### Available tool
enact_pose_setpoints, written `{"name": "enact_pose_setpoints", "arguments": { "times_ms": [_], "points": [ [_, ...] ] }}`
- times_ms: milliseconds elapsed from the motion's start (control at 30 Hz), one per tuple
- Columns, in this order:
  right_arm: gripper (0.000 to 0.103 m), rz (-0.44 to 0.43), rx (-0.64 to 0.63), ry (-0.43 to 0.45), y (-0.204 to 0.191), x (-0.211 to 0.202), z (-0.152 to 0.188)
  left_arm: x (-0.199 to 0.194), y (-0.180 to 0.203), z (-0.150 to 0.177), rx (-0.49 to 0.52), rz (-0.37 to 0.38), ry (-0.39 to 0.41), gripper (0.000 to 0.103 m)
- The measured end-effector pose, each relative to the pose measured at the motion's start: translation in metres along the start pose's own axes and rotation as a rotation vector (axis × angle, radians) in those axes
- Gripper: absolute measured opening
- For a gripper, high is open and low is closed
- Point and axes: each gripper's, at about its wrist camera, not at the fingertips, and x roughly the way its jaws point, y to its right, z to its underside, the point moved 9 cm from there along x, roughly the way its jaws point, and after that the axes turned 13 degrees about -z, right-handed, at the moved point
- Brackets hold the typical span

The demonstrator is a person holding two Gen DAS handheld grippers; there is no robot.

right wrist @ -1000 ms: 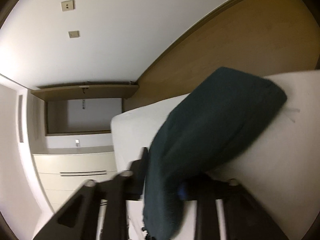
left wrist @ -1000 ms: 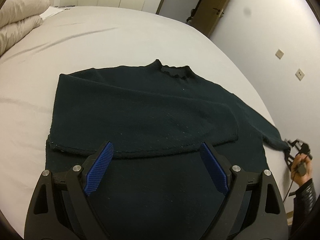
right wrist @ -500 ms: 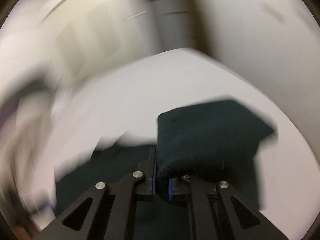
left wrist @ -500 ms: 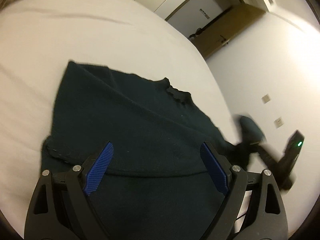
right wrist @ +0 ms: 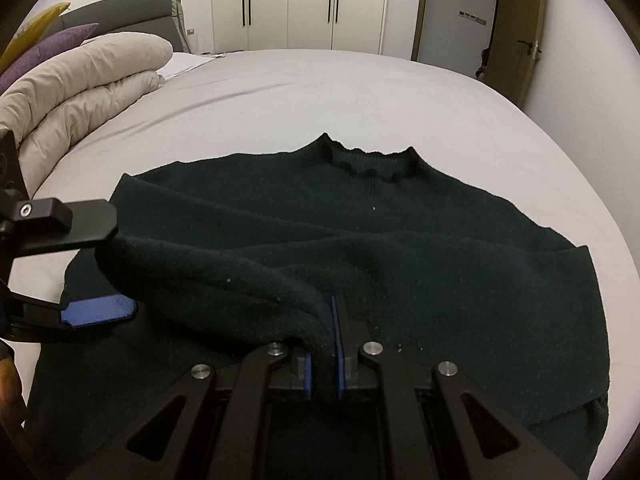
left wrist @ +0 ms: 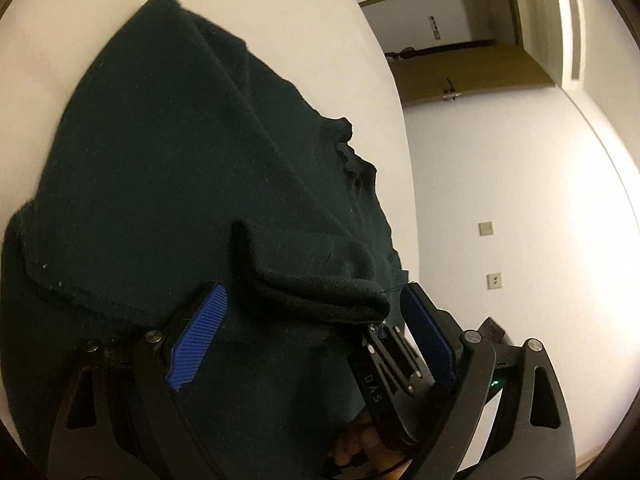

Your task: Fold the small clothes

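A dark green knit sweater [right wrist: 400, 248] lies flat on the white bed [right wrist: 320, 88], collar [right wrist: 368, 160] away from me. My right gripper [right wrist: 322, 354] is shut on the cuff of its sleeve [right wrist: 208, 280], which is drawn across the body toward the left. My left gripper [left wrist: 316, 336] is open, low over the sweater [left wrist: 168, 168], its blue pads [left wrist: 200, 336] on either side of the sleeve cuff [left wrist: 316, 288]. The left gripper's blue pad [right wrist: 100, 312] shows at the left of the right wrist view. The right gripper [left wrist: 384, 364] shows in the left wrist view.
A folded beige duvet [right wrist: 80, 80] and purple pillow [right wrist: 48, 44] lie at the bed's far left. White wardrobes [right wrist: 312, 4] and a wooden door [right wrist: 524, 28] stand beyond the bed. A white wall [left wrist: 520, 220] runs along the bed's right side.
My right gripper has carried the sleeve from the bed's right edge across the sweater body to the left. My left gripper has swung closer, beside the cuff.
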Motion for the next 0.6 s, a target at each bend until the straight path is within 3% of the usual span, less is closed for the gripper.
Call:
{"name": "enact_pose_setpoints", "arguments": {
  "times_ms": [267,300,367,400,467,533,567,600],
  "points": [
    [0.014,-0.013,-0.084,-0.017,-0.009,-0.015,0.015,0.014,-0.001,0.006,-0.065,-0.031,-0.080,0.089],
    [0.015,-0.011,-0.097,-0.027,-0.010,-0.016,0.019,0.018,-0.001,0.005,-0.066,-0.042,-0.088,0.084],
    [0.018,-0.013,-0.108,-0.032,-0.012,-0.019,0.022,0.033,0.003,0.005,-0.058,-0.071,-0.115,0.057],
    [0.019,-0.016,-0.108,-0.033,-0.012,-0.020,0.023,0.046,0.006,0.006,-0.061,-0.070,-0.150,0.034],
    [0.021,-0.033,-0.093,-0.034,-0.013,-0.023,0.025,0.059,0.007,0.009,-0.069,-0.066,-0.198,0.027],
    [0.024,-0.050,-0.069,-0.037,-0.011,-0.028,0.027,0.066,0.010,0.011,-0.046,-0.080,-0.196,0.016],
    [0.031,-0.071,-0.046,-0.038,-0.011,-0.032,0.029,0.066,0.011,0.012,-0.034,-0.086,-0.190,0.014],
    [0.044,-0.097,-0.014,-0.033,-0.009,-0.038,0.031,0.065,0.012,0.012,-0.022,-0.089,-0.184,0.010]
  ]
}}
